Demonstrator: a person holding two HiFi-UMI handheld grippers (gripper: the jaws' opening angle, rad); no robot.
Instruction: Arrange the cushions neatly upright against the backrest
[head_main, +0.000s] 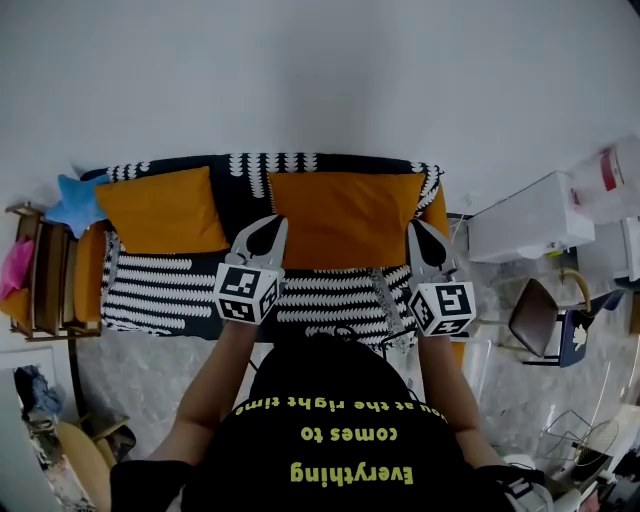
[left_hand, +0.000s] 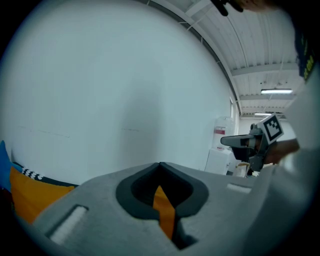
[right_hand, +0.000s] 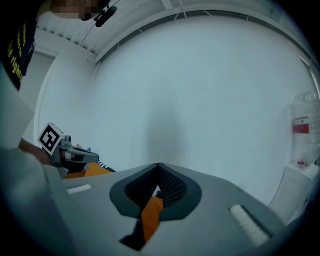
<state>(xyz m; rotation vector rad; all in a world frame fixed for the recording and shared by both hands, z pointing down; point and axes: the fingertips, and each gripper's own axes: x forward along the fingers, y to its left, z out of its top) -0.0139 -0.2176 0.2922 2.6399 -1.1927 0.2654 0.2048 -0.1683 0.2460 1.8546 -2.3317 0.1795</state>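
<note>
A large orange cushion (head_main: 345, 218) stands against the backrest of the black-and-white patterned sofa (head_main: 190, 290). My left gripper (head_main: 276, 222) is shut on its left edge; a strip of orange fabric (left_hand: 164, 210) shows pinched between the jaws in the left gripper view. My right gripper (head_main: 413, 226) is shut on its right edge, with orange fabric (right_hand: 150, 216) clamped in the right gripper view. A second orange cushion (head_main: 162, 210) leans against the backrest at the left. Another orange cushion (head_main: 88, 272) lies at the sofa's left end.
A blue star-shaped pillow (head_main: 74, 198) sits at the sofa's upper left, by a wooden shelf (head_main: 40, 280). A white appliance (head_main: 530, 222) and a chair (head_main: 545, 318) stand to the right. The white wall (head_main: 320, 80) is right behind the sofa.
</note>
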